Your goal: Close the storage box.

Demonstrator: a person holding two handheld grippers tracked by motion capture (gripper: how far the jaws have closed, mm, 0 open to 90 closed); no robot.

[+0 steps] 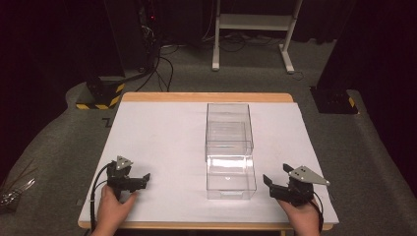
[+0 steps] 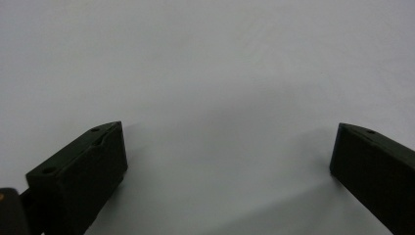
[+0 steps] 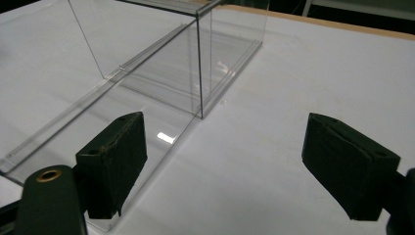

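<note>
Left tool (image 1: 142, 180) rests low on the table (image 1: 162, 137) at the near left corner, jaws spread wide with nothing between them; in the left gripper view they straddle bare white surface. It stands well apart from the work.

Centre: a clear plastic drawer box (image 1: 229, 132), open shell at the far end, with its clear drawer (image 1: 231, 177) pulled out toward the person (walls near-invisible, read by edges and glints). Both sit right of the table's middle.

Right tool (image 1: 270, 183) lies just beside the drawer's near right corner, jaws spread, holding nothing. In the right gripper view (image 3: 225, 166) the drawer wall passes close by one jaw.

Judgement: the step in hand looks like an approach to the drawer. Best to take it square, along the slide line, low on the front wall; a skewed push would likely jam it or shove the whole light box. The left tool could steady the shell.

Surface: smooth white sheet over a wood-edged top, little friction. Room: dim, grey carpet, cables, a white stand (image 1: 253, 29) behind.
</note>
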